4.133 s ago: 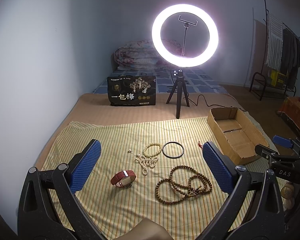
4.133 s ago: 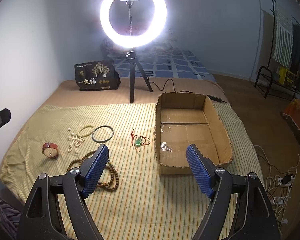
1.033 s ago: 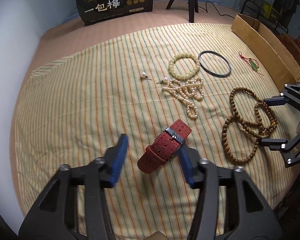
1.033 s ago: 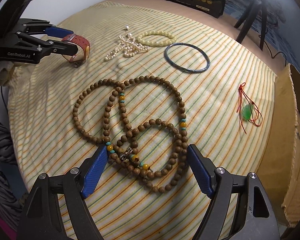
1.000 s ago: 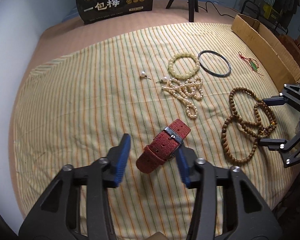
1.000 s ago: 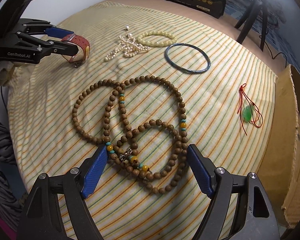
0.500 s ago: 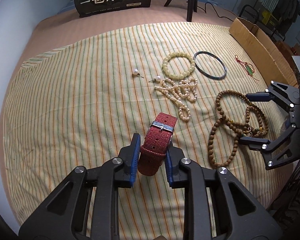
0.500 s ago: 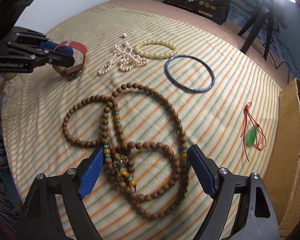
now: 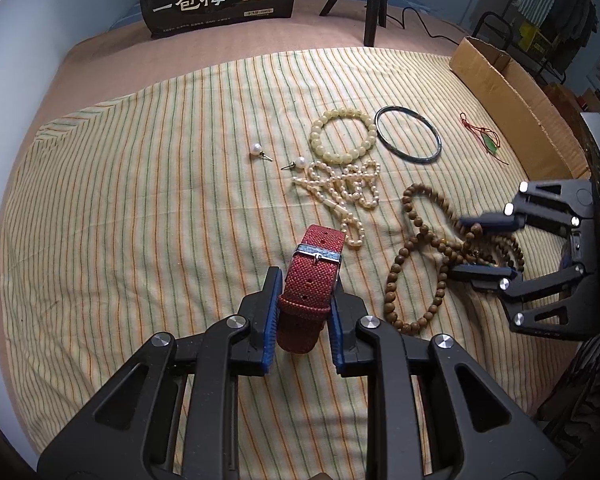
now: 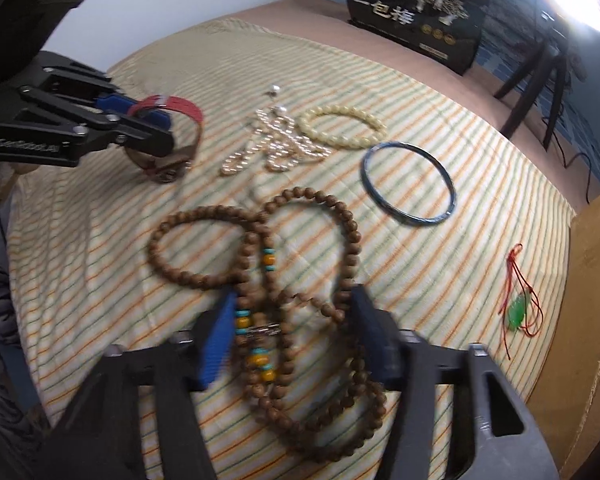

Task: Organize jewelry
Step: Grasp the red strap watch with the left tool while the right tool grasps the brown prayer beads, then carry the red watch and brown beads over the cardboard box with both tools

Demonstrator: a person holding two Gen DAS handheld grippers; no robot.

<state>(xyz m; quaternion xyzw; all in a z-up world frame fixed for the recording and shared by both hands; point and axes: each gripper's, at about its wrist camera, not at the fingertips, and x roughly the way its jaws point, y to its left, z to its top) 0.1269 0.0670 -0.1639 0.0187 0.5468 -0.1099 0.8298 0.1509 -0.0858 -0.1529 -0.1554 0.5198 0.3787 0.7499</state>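
Tan bed [image 9: 100, 60] — striped cloth [image 9: 140, 220], cardboard box [image 9: 512, 92] on it.

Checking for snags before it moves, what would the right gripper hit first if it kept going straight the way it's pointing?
Probably the wooden bead necklace, bunched between its fingers, with the striped cloth just beneath; depth is unclear.

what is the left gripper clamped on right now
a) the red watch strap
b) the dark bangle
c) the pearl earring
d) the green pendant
a: the left gripper has both blue pads pressed against the sides of the red watch strap.
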